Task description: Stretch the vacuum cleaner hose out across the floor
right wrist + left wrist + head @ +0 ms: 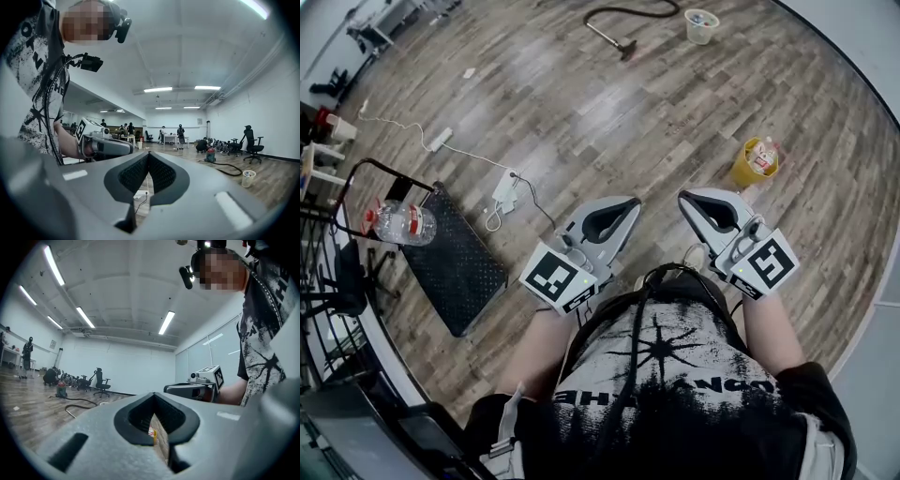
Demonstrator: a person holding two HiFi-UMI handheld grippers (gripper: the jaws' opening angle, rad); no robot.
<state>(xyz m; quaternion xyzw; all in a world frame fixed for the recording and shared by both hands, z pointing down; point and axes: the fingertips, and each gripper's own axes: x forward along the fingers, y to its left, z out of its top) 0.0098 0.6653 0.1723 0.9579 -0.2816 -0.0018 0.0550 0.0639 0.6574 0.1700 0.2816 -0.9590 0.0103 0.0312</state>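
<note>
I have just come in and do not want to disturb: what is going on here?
A person holds a grey two-jaw gripper in each hand. The left gripper and the right gripper are both shut and empty, held close to the body. The black vacuum cleaner hose lies curved on the brown wooden floor far ahead, near a clear plastic cup. Neither gripper touches it; the stretching has not yet begun.

Wood plank floor (581, 103), white walls (131, 366), ceiling strip lights (166, 323), black office chair (101, 380)

The hose (637, 12) runs off the head view's top edge. The contents of the yellow cup (754, 161) are too small to tell.
</note>
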